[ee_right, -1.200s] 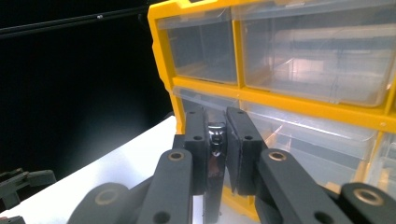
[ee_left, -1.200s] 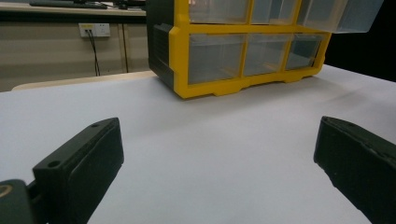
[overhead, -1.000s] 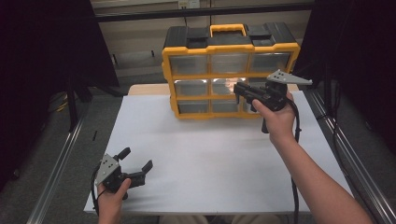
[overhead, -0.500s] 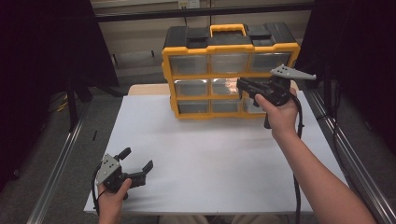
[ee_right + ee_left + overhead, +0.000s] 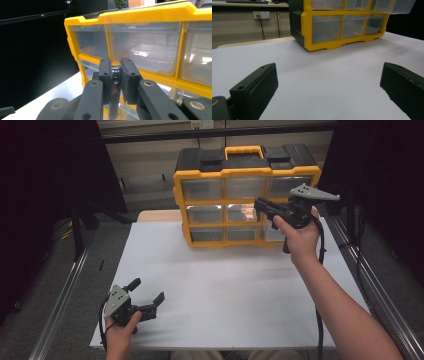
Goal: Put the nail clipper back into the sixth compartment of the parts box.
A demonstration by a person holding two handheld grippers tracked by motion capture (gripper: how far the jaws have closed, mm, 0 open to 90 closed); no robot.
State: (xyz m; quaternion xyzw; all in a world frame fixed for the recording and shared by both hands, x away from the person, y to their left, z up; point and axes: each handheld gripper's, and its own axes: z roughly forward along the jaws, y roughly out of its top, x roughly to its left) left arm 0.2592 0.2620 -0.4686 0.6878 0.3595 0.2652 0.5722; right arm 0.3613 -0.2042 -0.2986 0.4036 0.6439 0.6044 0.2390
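Observation:
A yellow and black drawer organizer with clear drawers stands at the back of the white table. My right gripper hovers in front of its middle row at the right, shut on a shiny chrome metal piece that stands between the jaws. In the right gripper view, my right gripper points at the clear drawers. My left gripper rests low near the table's front left, open and holding nothing. The left gripper view looks between its own open jaws toward the organizer, where a clear drawer at the upper right sticks out.
Metal rails run along both sides of the table. A wall socket and cables sit behind the table. Dark curtains close off left and right.
My right gripper has risen slightly in front of the organizer, still holding the metal piece. The left gripper has not moved.

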